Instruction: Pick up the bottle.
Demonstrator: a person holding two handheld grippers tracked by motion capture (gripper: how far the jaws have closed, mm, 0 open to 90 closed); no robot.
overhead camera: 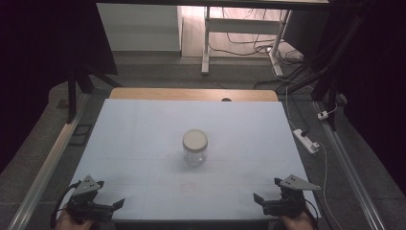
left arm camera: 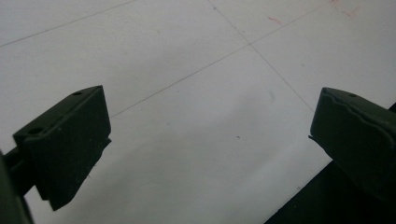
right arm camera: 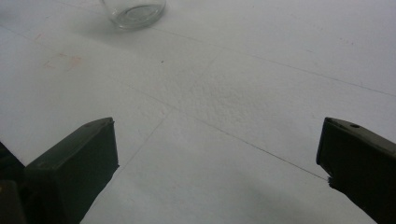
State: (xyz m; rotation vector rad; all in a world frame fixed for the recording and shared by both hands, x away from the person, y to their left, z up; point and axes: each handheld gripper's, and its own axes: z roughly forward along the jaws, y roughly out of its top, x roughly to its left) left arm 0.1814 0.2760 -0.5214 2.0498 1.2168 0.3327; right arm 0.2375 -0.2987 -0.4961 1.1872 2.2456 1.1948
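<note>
1. High view. We log one glass jar [overhead camera: 195,147] with a pale lid, standing upright near the middle of the white surface [overhead camera: 134,139]. Its long axis is vertical. The left tongs [overhead camera: 114,205] sit at the near left corner of the surface, the right tongs [overhead camera: 261,200] at the near right corner, each held by a hand at the bottom edge. The jar lies forward of both and between them, well apart from each. We judge neither pair clearly nearer; the right pair looks marginally closer, but not by enough to settle the choice. Nothing touches the jar.

2. Left gripper view. We log the left tongs [left arm camera: 205,140] with jaws wide apart and nothing between them, only bare white surface [left arm camera: 201,70] crossed by thin pencilled lines. A faint red mark [left arm camera: 345,9] sits at the top right corner. This pair points across the near edge of the surface, so we judge it would need to turn toward the centre before any reach.

3. Right gripper view. We log the right tongs [right arm camera: 217,158] with jaws wide apart and empty. The rounded glass base of the jar [right arm camera: 134,11] shows at the top edge, left of centre, well ahead of the jaws. We judge a reach from this side would run forward and slightly to that view's left.
</note>
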